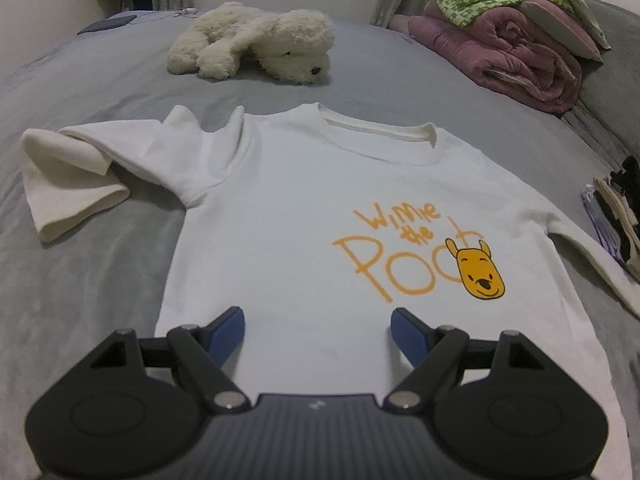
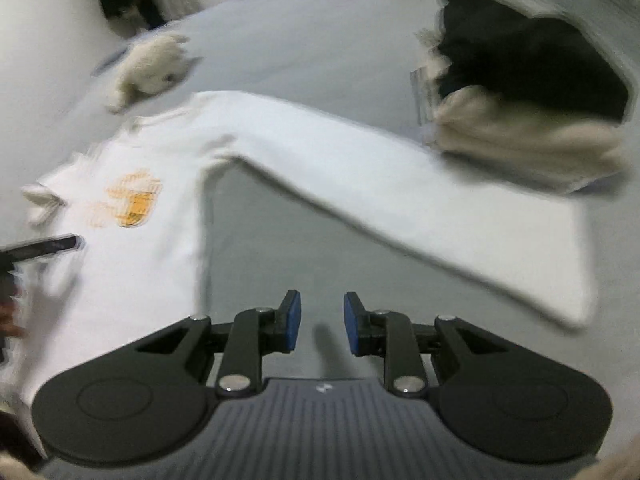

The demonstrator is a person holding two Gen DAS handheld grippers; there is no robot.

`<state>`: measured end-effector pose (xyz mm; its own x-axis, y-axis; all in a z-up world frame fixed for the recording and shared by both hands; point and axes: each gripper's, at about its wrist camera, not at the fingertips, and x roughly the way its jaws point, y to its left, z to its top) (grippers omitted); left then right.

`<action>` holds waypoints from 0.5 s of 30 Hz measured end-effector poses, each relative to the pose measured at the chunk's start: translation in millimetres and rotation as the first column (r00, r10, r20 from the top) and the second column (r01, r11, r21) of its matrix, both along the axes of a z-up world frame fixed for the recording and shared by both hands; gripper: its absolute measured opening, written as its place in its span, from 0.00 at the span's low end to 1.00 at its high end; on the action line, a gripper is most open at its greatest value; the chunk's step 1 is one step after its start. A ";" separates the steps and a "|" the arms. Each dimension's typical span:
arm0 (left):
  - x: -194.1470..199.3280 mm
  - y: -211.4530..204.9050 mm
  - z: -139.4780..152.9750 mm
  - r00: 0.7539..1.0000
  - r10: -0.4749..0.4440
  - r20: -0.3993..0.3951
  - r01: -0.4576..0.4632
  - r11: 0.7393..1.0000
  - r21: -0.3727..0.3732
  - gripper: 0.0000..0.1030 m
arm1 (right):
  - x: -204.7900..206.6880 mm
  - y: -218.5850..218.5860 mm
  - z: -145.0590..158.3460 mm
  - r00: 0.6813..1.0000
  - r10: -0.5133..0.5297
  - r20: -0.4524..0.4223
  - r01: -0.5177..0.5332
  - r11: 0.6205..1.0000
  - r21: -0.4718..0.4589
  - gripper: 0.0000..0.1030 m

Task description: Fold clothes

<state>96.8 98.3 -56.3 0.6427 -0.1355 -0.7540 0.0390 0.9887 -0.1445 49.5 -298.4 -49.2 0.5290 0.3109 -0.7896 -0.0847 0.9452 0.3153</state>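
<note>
A white long-sleeved shirt (image 1: pixel 288 216) with an orange Winnie the Pooh print lies face up on a grey bed (image 1: pixel 80 300). Its left sleeve (image 1: pixel 68 176) is bunched and folded back. My left gripper (image 1: pixel 318 320) is open and empty over the shirt's lower front. In the blurred right wrist view the shirt's body (image 2: pixel 132 248) is at the left and its right sleeve (image 2: pixel 400 200) stretches out flat to the right. My right gripper (image 2: pixel 322 320) is open and empty over the bare bed below the sleeve, beside the shirt's side edge.
A cream plush dog (image 1: pixel 256 40) lies beyond the collar. A rolled pink quilt with a green garment (image 1: pixel 504 40) sits at the back right. A pile of black and cream clothes (image 2: pixel 528 92) lies by the sleeve's end. The left gripper's finger (image 2: pixel 44 246) shows at the far left.
</note>
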 end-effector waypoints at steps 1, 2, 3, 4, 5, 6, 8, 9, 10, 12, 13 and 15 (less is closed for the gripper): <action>0.6 -0.6 -0.6 1.000 -0.001 0.000 0.001 1.000 0.004 0.80 | 6.1 4.4 -4.8 1.000 0.017 -0.022 -0.016 0.998 0.060 0.25; 1.1 -0.9 -1.2 1.000 -0.002 0.001 0.002 1.000 0.007 0.80 | 12.1 8.8 -9.7 0.998 0.035 -0.044 -0.030 0.992 0.120 0.25; 1.4 -1.2 -1.9 1.000 -0.005 0.002 0.005 1.000 0.011 0.80 | 18.2 13.3 -14.7 0.997 0.053 -0.064 -0.041 0.984 0.175 0.25; 1.8 -1.6 -2.7 1.000 -0.007 0.003 0.007 1.000 0.015 0.81 | 24.6 17.8 -21.0 0.994 0.066 -0.084 -0.047 0.977 0.208 0.25; 1.9 -2.1 -3.5 1.000 -0.011 0.005 0.011 1.000 0.020 0.81 | 30.8 22.2 -26.8 0.992 0.078 -0.101 -0.052 0.970 0.239 0.26; 1.9 -2.8 -4.3 1.000 -0.016 0.007 0.015 1.000 0.027 0.82 | 35.4 25.4 -30.5 0.991 0.084 -0.105 -0.054 0.964 0.259 0.26; 1.6 -3.9 -5.7 1.000 -0.027 0.013 0.027 0.999 0.043 0.83 | 43.5 28.3 -36.5 0.990 0.089 -0.106 -0.050 0.946 0.321 0.26; 1.7 -4.6 -6.4 0.999 -0.034 0.016 0.033 0.998 0.051 0.83 | 45.5 27.7 -37.4 0.991 0.087 -0.106 -0.043 0.932 0.359 0.26; 1.9 -5.1 -6.9 0.999 -0.039 0.019 0.038 0.998 0.057 0.84 | 49.2 26.7 -39.1 0.991 0.088 -0.106 -0.040 0.919 0.392 0.25; 2.5 -5.8 -8.1 0.999 -0.048 0.024 0.046 0.997 0.065 0.85 | 56.3 30.3 -43.3 0.990 0.094 -0.108 -0.038 0.900 0.434 0.24; 2.8 -6.0 -8.7 0.998 -0.051 0.026 0.049 0.997 0.068 0.86 | 60.1 33.4 -45.6 0.989 0.098 -0.108 -0.039 0.892 0.450 0.23; 3.1 -6.5 -9.4 0.998 -0.054 0.029 0.051 0.996 0.071 0.86 | 66.5 37.6 -49.8 0.989 0.105 -0.108 -0.040 0.874 0.483 0.22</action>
